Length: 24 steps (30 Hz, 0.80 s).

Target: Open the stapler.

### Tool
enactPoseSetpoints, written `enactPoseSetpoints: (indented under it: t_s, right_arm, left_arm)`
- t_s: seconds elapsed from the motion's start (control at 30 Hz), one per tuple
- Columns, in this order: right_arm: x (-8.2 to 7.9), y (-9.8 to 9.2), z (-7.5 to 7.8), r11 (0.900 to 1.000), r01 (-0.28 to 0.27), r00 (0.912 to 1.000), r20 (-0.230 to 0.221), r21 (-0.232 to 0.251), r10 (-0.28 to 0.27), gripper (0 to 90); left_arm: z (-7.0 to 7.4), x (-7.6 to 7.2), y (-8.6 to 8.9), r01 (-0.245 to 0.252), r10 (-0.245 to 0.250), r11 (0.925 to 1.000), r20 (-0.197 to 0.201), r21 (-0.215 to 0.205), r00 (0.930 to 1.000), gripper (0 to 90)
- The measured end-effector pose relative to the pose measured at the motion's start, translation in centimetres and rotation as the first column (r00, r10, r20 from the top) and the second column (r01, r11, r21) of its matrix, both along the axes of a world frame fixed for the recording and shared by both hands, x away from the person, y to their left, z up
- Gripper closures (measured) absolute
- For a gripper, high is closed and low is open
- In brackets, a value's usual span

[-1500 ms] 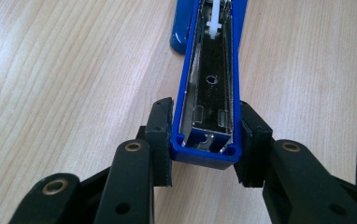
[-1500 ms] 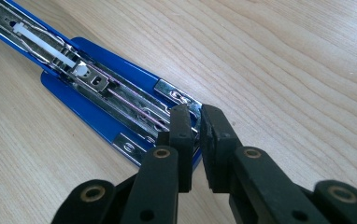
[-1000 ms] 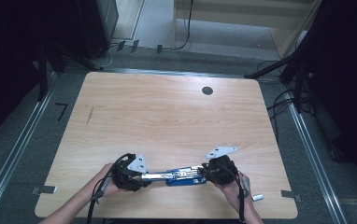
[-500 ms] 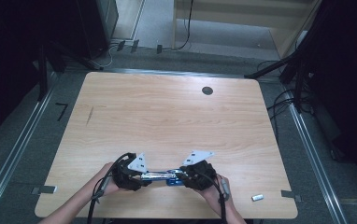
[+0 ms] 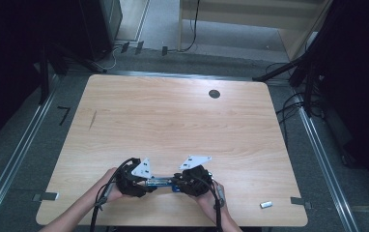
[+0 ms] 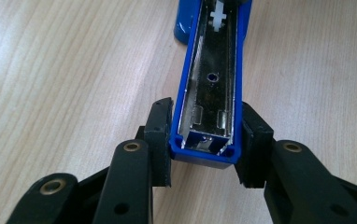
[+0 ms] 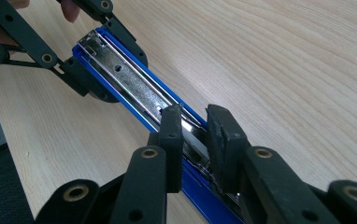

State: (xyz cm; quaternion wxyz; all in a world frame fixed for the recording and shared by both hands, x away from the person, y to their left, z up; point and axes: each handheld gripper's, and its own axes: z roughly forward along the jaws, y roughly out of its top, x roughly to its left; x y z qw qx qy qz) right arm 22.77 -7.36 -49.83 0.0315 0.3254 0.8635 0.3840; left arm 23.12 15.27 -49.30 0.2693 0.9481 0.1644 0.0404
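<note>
Blue stapler point(image 6: 209, 88), opened on tabletop point(image 5: 173, 121): left hand-held gripper point(image 6: 208, 140) clamped its end; right hand-held gripper point(image 7: 197, 140) apparently pinched its metal staple strip point(image 7: 193, 140).

Both grippers are black, and each carries a pale grey three-cornered plate dotted with small holes on top. On the left gripper point(image 5: 133, 180) that plate sits on the side nearest the dark round grommet point(image 5: 214, 94) in the tabletop; the right gripper point(image 5: 192, 180) has its plate on the grommet side too. A black cable trails from each body on the side away from the grommet. The jaw arms are flat black links joined by brass-coloured rivets (with small unfilled holes beside them), ending in thick, matte black rectangular pads point(image 6: 160, 140). The forearms are bare, with no sleeve in sight.
</note>
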Motion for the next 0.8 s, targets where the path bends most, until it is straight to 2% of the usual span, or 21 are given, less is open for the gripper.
enactPoseSetpoints:
  t_s: [0.1, 0.13, 0.17, 0.27, 0.4, 0.43, 0.5, 0.8]
  right_arm:
    - [-0.1, 0.0, -0.1, 1.000, 0.010, 0.9999, -0.009, 0.000, -0.010, 77.6]
    - [-0.1, 0.0, -0.1, 1.000, 0.010, 0.9999, -0.009, 0.000, -0.010, 77.6]
    - [-0.1, 0.1, -0.3, 1.000, 0.005, 1.0000, -0.001, -0.008, -0.005, 78.1]
    - [-0.1, 0.1, -0.3, 1.000, 0.002, 1.0000, 0.003, -0.010, -0.002, 78.1]
    - [-0.1, 0.1, -0.3, 1.000, -0.001, 1.0000, 0.005, -0.012, 0.001, 78.0]
    - [-0.1, 0.1, -0.3, 1.000, -0.001, 1.0000, 0.002, -0.014, 0.001, 78.0]
    - [-0.1, 0.2, -0.3, 1.000, 0.001, 1.0000, -0.002, -0.016, -0.001, 78.0]
    - [0.0, 0.1, -0.2, 1.000, -0.002, 1.0000, 0.000, -0.016, 0.002, 77.5]
  left_arm:
    - [0.4, -0.1, 0.0, -0.007, 0.007, 0.9999, 0.000, -0.008, 1.0000, 59.2]
    - [0.6, -0.1, 0.1, -0.010, 0.010, 0.9998, 0.002, -0.018, 0.9999, 59.2]
    - [1.1, -0.2, 0.3, -0.020, 0.020, 0.9993, 0.011, -0.033, 0.9997, 55.2]
    - [1.5, -0.4, 0.6, -0.033, 0.035, 0.9981, 0.027, -0.052, 0.9990, 56.0]
    - [1.4, -0.7, 0.4, -0.041, 0.043, 0.9983, 0.041, -0.042, 0.9982, 59.5]
    - [1.1, -1.0, 0.2, -0.043, 0.044, 0.9990, 0.060, -0.015, 0.9973, 63.6]
    - [1.0, -1.1, 0.1, -0.046, 0.047, 0.9989, 0.071, -0.013, 0.9964, 63.9]
    - [0.9, -1.3, 0.0, -0.057, 0.058, 0.9982, 0.077, -0.016, 0.9953, 64.1]
